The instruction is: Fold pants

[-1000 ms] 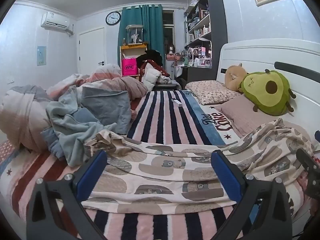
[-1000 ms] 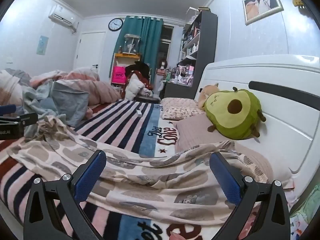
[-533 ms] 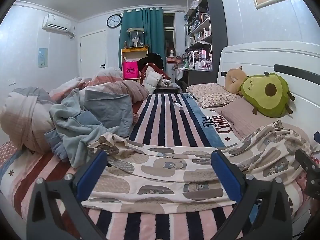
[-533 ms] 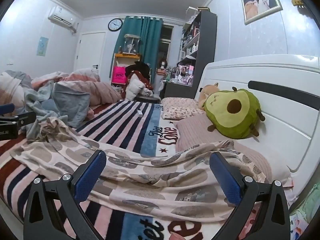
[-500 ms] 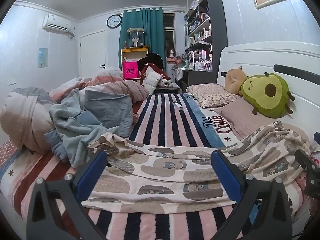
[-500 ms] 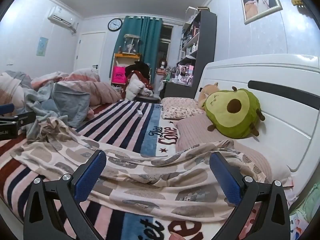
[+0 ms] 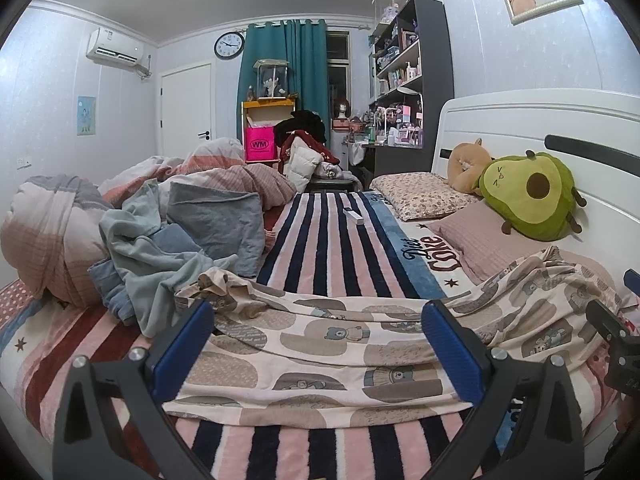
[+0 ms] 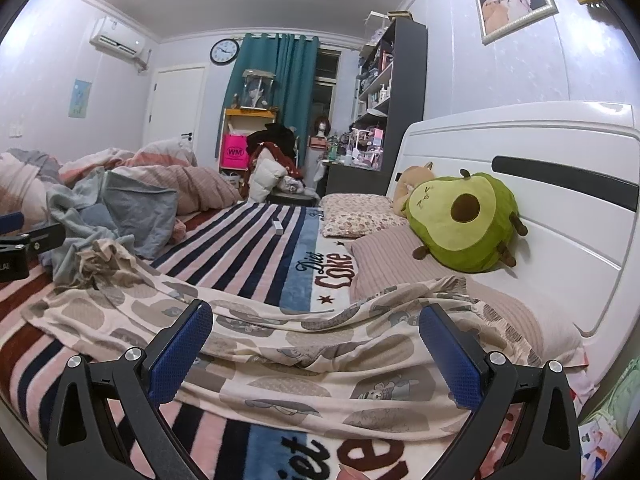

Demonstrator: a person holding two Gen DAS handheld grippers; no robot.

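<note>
Cream pants with a bear print lie spread across the striped blanket, crosswise to the bed, with the bunched waist at the left and the other end draped over a pillow at the right. They also show in the right wrist view. My left gripper is open and empty, just above the near edge of the pants. My right gripper is open and empty over the pants' right half. The left gripper's tip shows at the left edge of the right wrist view.
A heap of quilts and blue clothes fills the bed's left side. An avocado plush, pillows and the white headboard are at the right. A small white box lies on the blanket farther back.
Both grippers drifted back and up very slightly. The pants have not moved, and both grippers stay open.
</note>
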